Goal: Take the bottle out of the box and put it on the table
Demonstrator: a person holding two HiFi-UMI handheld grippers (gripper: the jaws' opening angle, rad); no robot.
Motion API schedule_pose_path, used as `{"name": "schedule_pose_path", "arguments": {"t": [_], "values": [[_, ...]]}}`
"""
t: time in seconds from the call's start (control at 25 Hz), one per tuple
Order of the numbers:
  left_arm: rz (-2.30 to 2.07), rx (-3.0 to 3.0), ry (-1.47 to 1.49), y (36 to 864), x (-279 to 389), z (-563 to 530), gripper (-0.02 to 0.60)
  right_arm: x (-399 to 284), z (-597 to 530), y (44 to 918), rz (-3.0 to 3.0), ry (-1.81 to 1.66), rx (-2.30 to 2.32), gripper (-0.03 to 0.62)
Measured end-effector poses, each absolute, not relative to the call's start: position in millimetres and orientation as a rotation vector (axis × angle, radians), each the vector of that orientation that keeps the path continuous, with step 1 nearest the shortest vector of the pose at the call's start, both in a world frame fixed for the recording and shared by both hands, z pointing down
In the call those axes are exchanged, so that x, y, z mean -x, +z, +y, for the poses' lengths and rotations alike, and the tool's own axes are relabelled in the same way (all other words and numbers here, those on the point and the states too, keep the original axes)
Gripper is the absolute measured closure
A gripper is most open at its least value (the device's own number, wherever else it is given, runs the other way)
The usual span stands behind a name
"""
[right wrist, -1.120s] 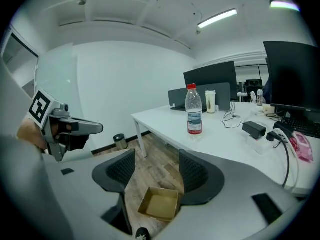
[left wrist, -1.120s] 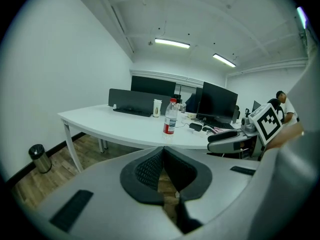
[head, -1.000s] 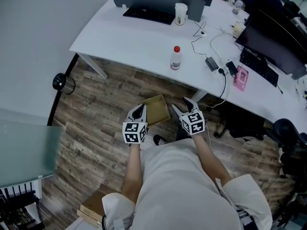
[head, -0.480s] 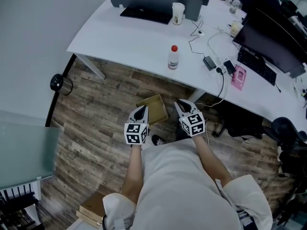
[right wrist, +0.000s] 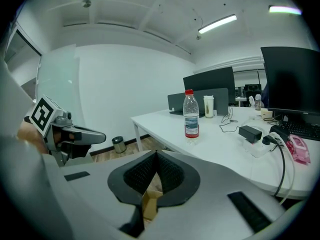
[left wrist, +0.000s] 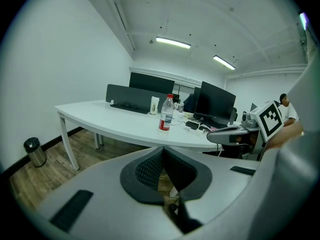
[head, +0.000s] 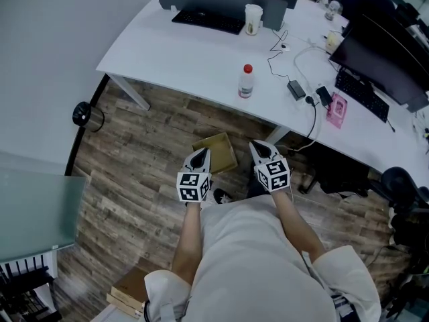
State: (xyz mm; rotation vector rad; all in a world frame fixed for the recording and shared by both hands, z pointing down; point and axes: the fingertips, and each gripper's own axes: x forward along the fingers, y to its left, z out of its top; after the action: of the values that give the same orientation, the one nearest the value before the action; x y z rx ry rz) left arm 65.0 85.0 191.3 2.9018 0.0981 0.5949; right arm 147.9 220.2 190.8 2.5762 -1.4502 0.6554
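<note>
A clear bottle (head: 247,81) with a red cap and red label stands upright on the white table (head: 181,56); it also shows in the left gripper view (left wrist: 166,113) and the right gripper view (right wrist: 191,114). The open cardboard box (head: 216,153) lies on the wooden floor below the table edge, between my two grippers. My left gripper (head: 199,154) is shut with nothing in it, its tips meeting (left wrist: 162,151). My right gripper (head: 260,147) is shut and empty too (right wrist: 156,155), and a strip of the box (right wrist: 149,202) shows beneath its jaws.
The table carries a white cup (head: 253,19), monitors, a keyboard (head: 208,20), cables with a power adapter (head: 296,88) and a pink item (head: 336,108). A small bin (head: 86,116) stands by the wall. Stacked boxes (head: 131,288) lie behind me, and a dark chair (head: 402,183) is at the right.
The right gripper's jaws have closed from wide open to shut, with nothing taken. Both hands stay about where they were in front of me.
</note>
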Motion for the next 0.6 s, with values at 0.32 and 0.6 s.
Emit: {"name": "schedule_pose_path", "arguments": {"t": [0.32, 0.6], "values": [[0.102, -2.894, 0.596, 193.0, -65.4, 83.0, 0.568, -151.6, 222.5, 192.0, -1.408, 0.650, -2.581, 0.554], [0.112, -2.889, 0.601, 195.1, -65.1, 79.9, 0.568, -152.4, 218.8, 193.9, -1.396, 0.653, -2.583, 0.556]]}}
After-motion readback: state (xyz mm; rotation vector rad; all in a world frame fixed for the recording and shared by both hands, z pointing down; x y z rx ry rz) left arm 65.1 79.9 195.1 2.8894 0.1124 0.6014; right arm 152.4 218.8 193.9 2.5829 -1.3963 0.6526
